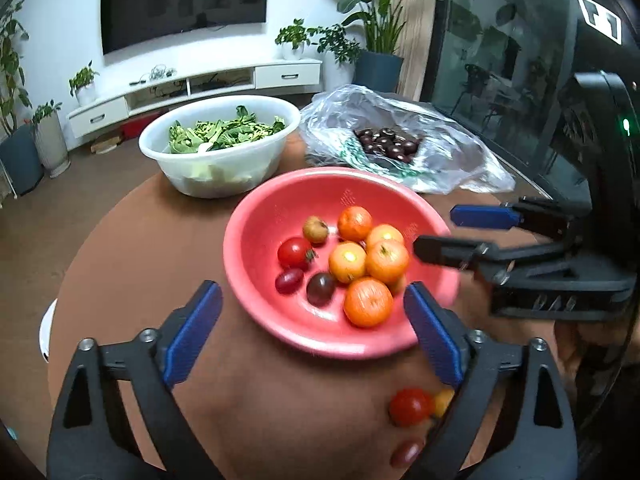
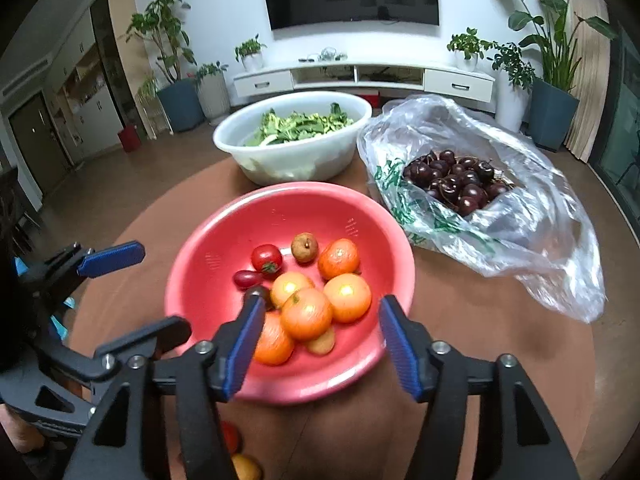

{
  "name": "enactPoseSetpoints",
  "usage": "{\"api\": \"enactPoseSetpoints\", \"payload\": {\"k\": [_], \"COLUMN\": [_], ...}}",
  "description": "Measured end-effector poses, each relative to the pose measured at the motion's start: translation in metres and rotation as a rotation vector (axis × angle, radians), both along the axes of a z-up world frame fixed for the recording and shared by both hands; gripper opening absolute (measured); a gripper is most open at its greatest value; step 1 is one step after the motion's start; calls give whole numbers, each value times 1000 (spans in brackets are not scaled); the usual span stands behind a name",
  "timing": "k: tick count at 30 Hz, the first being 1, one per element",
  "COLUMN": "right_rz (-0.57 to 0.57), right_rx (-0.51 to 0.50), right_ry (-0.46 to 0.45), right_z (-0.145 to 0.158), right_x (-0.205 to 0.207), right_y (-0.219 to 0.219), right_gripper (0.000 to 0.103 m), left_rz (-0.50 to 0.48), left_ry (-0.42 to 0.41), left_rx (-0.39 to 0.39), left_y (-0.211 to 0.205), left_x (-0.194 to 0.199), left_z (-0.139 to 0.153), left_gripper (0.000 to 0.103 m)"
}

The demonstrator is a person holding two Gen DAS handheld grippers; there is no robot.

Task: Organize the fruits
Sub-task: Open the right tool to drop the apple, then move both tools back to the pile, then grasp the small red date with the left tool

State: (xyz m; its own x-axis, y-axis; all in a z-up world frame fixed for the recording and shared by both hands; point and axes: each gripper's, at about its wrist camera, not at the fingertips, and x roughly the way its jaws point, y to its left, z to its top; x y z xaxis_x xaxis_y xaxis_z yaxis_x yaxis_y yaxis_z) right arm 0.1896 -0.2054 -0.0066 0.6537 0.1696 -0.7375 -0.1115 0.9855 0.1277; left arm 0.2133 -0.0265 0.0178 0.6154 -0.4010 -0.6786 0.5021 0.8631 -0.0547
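Note:
A red bowl (image 1: pixel 256 248) (image 2: pixel 200 276) on the brown round table holds several orange fruits (image 1: pixel 368 302) (image 2: pixel 306 314), a red tomato (image 1: pixel 295 251), dark cherry tomatoes and a brownish fruit (image 2: pixel 304 247). My left gripper (image 1: pixel 312 312) is open and empty, just before the bowl's near rim. My right gripper (image 2: pixel 320 330) is open and empty, over the bowl's near side; it shows in the left wrist view (image 1: pixel 452 230) at the bowl's right rim. A red tomato (image 1: pixel 410 407), a yellow one (image 1: pixel 442 402) and a dark red one (image 1: pixel 406 454) lie on the table near the left gripper.
A white basin of green leaves (image 1: pixel 218 136) (image 2: pixel 292 136) stands behind the red bowl. A clear plastic bag of dark cherries (image 1: pixel 390 144) (image 2: pixel 456 182) lies at the back right. The table edge (image 1: pixel 80 248) curves round on the left.

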Motion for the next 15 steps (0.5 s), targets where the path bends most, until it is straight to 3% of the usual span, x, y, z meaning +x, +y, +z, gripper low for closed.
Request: {"api": "enactPoseSetpoints", "payload": {"k": [4, 10, 15], "right_rz": [1, -17, -55], "right_rx": [63, 123, 152], "right_ry": [-53, -39, 25], "right_z": [4, -15, -34], "right_x": [-38, -95, -132], "right_y": [-8, -14, -8], "right_gripper": [81, 84, 84], "left_rz": [-22, -106, -164], "left_ry": [-6, -39, 88], "left_rx": [3, 148, 178], "left_y": [10, 3, -5], "left_x": [-33, -85, -96], "left_z": [-6, -30, -51], "left_gripper": [103, 103, 103]}}
